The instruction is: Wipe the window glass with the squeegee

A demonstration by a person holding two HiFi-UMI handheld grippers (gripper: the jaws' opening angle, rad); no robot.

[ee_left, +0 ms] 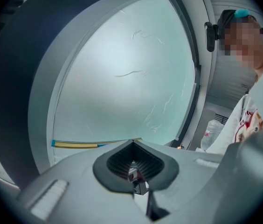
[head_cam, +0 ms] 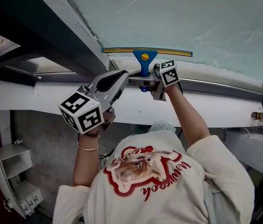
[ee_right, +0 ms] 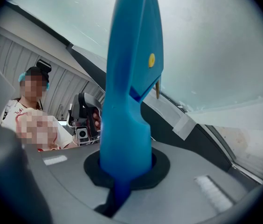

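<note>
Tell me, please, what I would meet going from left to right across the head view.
Shelf unit → left gripper → squeegee → white box.

White shelf unit [head_cam: 11, 164]; dark window frame [head_cam: 52, 36].

Head view: squeegee [head_cam: 145, 59] handle's lower end hidden inside right claw [head_cam: 145, 81]. Left claw [head_cam: 122, 77] tips hidden by its own body. At 3 o'clock, tiny items [head_cam: 261, 115] too small to ID.

Left gripper view: squeegee only a strip at 8 o'clock, rest behind claw body. Small metallic bit [ee_left: 136, 176] btwn pads, can't tell what.

Right gripper view: squeegee top cut off at 12 o'clock.
</note>
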